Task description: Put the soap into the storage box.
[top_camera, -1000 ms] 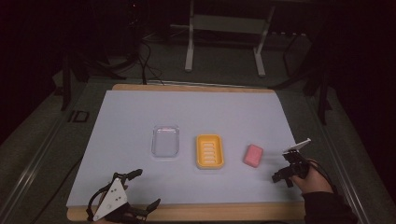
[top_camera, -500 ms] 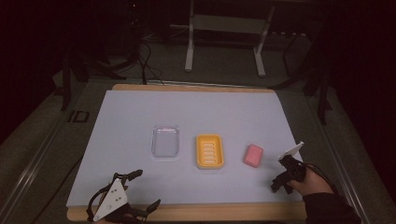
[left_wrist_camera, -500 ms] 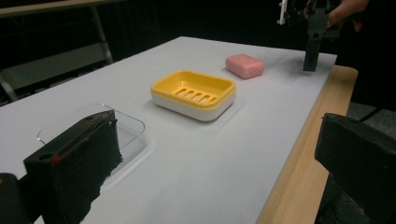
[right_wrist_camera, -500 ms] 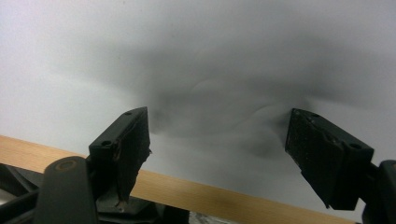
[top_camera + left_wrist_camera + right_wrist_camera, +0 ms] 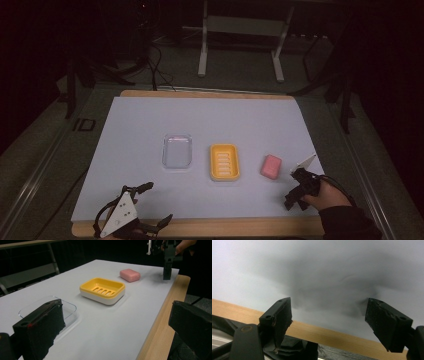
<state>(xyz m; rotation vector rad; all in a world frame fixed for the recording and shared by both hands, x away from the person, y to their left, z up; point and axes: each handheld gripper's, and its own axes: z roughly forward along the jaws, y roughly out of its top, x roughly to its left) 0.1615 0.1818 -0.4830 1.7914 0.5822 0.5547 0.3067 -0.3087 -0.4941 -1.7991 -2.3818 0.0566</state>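
Both claws empty, pink soap still on the table.

The left claw (image 5: 150,204) lies spread apart at the near edge. Right of the yellow dish (image 5: 224,161), the soap (image 5: 271,166) could be knocked aside if the right claw (image 5: 296,192), held spread and pointed down beside it, is swung in low.

One pink soap bar (image 5: 271,166), one yellow soap dish (image 5: 224,161), one clear tray (image 5: 177,151), two hand-held grippers.

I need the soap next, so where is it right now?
In the high view the pink soap lies on the white mat, right of the yellow dish and just left of the right gripper.
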